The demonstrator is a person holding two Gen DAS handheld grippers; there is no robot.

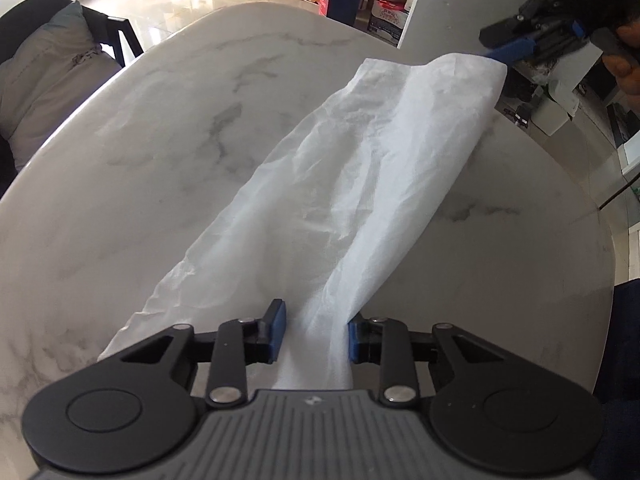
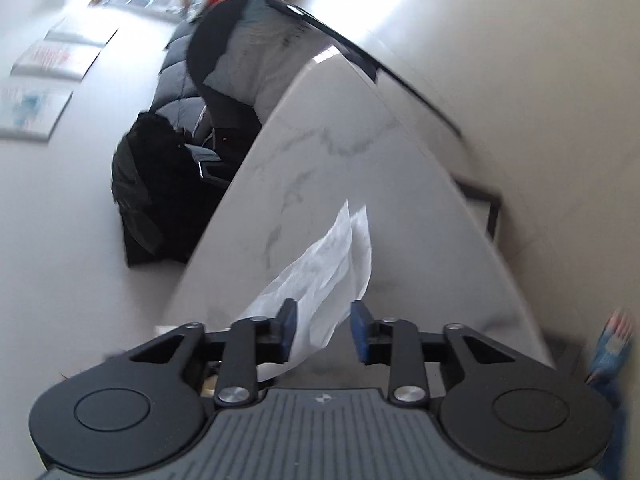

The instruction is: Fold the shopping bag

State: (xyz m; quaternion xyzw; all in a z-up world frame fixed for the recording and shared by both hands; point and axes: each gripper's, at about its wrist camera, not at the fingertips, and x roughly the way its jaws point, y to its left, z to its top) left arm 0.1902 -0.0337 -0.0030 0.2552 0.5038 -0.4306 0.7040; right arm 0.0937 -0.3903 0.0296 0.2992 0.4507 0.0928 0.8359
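Note:
A thin white shopping bag (image 1: 352, 184) lies stretched in a long band across the round marble table (image 1: 160, 152). Its near end runs between the blue pads of my left gripper (image 1: 316, 334), whose jaws stand apart around the bunched plastic. Its far end is lifted off the table at my right gripper (image 1: 496, 54), seen at the upper right. In the blurred right wrist view the bag (image 2: 324, 264) hangs between the fingers of the right gripper (image 2: 324, 330), against the left pad (image 2: 289, 330), with a gap to the right pad; a firm grip is unclear.
A dark chair with a grey cushion (image 1: 52, 68) stands at the table's left edge. Boxes and a blue bin (image 1: 340, 0) sit on the floor beyond the table. A white cabinet (image 1: 460, 0) stands behind the far right. In the right wrist view a dark sofa (image 2: 180, 120) is left of the table.

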